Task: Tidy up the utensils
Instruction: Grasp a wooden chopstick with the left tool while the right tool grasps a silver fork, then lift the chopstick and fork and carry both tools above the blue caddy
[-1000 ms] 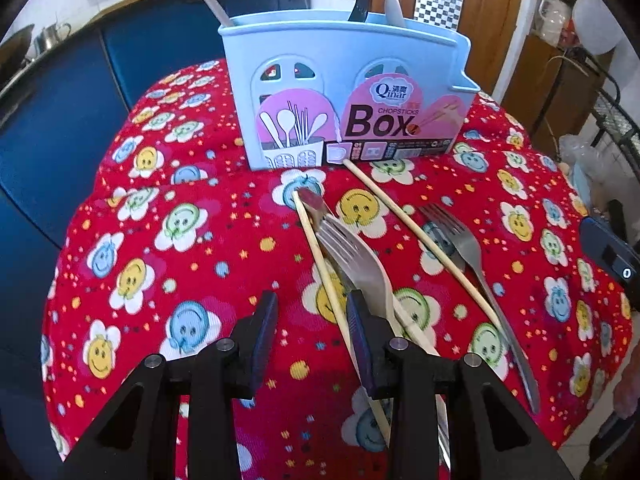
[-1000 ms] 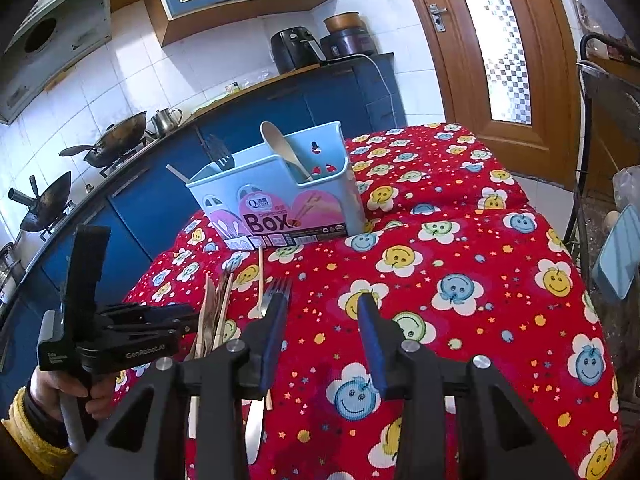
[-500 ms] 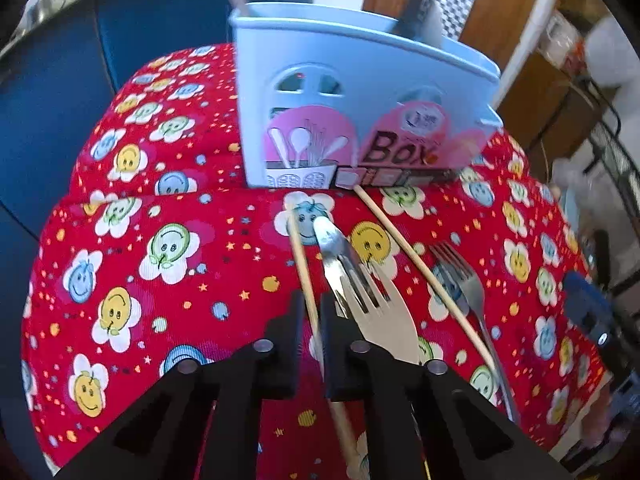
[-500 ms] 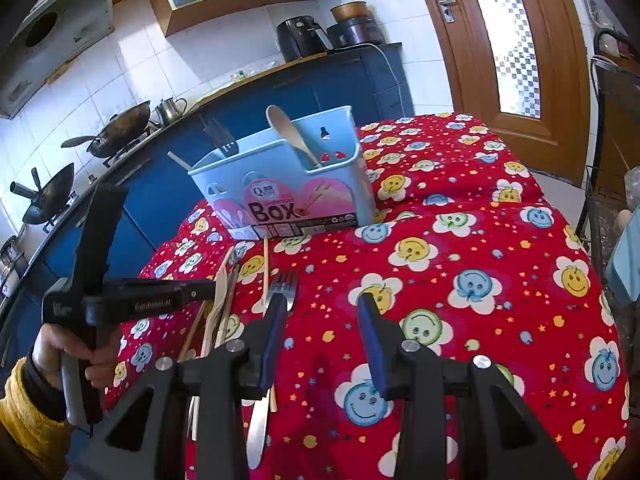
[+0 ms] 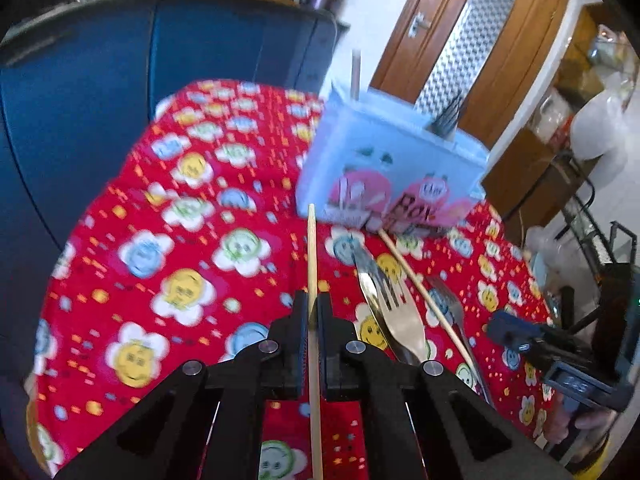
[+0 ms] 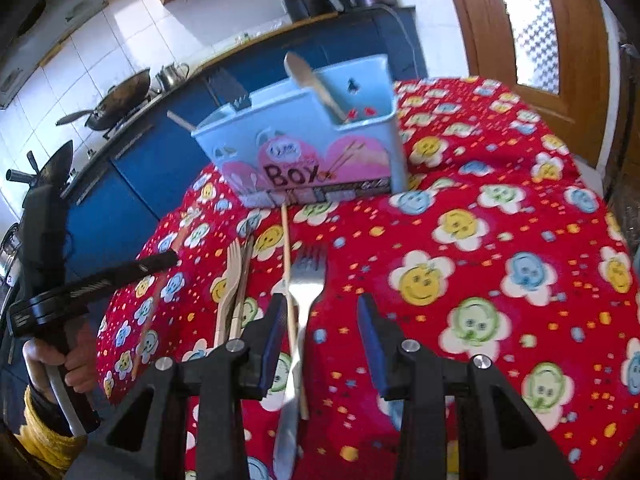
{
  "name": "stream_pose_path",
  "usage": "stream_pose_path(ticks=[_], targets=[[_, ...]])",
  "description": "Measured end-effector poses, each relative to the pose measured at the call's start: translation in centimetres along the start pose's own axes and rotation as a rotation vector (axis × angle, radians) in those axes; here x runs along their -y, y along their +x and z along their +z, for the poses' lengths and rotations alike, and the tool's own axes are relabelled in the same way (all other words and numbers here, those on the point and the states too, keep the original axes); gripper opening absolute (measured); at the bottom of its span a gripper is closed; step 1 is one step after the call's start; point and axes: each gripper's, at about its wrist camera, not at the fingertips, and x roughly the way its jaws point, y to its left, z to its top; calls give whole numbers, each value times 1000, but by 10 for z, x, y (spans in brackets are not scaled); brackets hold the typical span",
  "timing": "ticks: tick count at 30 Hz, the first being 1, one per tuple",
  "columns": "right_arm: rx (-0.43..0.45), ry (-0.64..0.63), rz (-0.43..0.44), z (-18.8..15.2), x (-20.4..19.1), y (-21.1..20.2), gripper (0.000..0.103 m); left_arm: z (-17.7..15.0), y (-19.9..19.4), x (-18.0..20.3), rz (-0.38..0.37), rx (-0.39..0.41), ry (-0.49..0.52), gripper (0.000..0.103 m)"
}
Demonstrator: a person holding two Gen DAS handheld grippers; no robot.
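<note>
- Red flower-print cloth point(image 5: 132, 264) over the table, seen from the left wrist view; blurred by motion.
- Left hand-held gripper point(image 5: 313, 308) pinching a wooden chopstick point(image 5: 311, 252), tip raised off the cloth and pointing toward the box.
- Pale blue utensil box point(image 5: 384, 160) standing at the far side, with a dark fork point(image 5: 446, 114) and a stick point(image 5: 355, 74) poking out of its top.
- Just right of the gripper: a wooden fork point(image 5: 400, 316) lying over a knife blade point(image 5: 366, 276), then a second chopstick point(image 5: 424, 292) running diagonally from the box foot, with a metal fork point(image 5: 450, 304) beside it.
- Blue cabinets point(image 5: 100, 92) behind the table, wooden door point(image 5: 472, 40) at upper right.
- From the right wrist view: right hand-held gripper point(image 6: 322, 328) spread wide, holding nothing, hovering over the cloth point(image 6: 480, 264).
- Metal fork point(image 6: 306, 284) lying with its tines toward the box, handle passing under the left finger point(image 6: 272, 336); chopstick point(image 6: 289, 276) touching its left side.
- Wooden fork point(image 6: 230, 280) further left, flat on the cloth.
- Utensil box point(image 6: 304, 148) upright at the far edge, a wooden spoon point(image 6: 316, 84) leaning in its right compartment.
- Left hand-held gripper point(image 6: 100, 284) visible at far left, gripped by a hand point(image 6: 76, 368).
</note>
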Motion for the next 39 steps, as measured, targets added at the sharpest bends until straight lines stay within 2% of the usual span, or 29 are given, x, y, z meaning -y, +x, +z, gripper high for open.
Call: stream_pose_path(ticks=[6, 11, 17, 19, 22, 26, 30, 35, 39], targets=[[-76, -11, -43, 6, -10, 21, 40, 6, -22, -14, -1, 121, 46, 4], [-105, -23, -89, 15, -17, 30, 40, 10, -25, -25, -43, 143, 65, 4], [-111, -20, -96, 23, -19, 38, 40, 18, -26, -22, -105, 177, 93, 4], [-101, -28, -105, 24, -19, 40, 26, 18, -27, -18, -122, 190, 102, 4], [-79, 18, -68, 24, -12, 38, 26, 16, -31, -12, -138, 195, 108, 4], [-23, 80, -2, 19, -1, 26, 26, 13, -41, -7, -136, 227, 100, 4], [78, 113, 82, 10, 4, 4, 26, 9, -51, 4, -136, 253, 106, 4], [225, 115, 222, 2, 3, -26, 26, 7, -62, 26, -145, 298, 130, 4], [315, 89, 263, 0, 0, -45, 26, 8, -65, 38, -143, 320, 120, 4]])
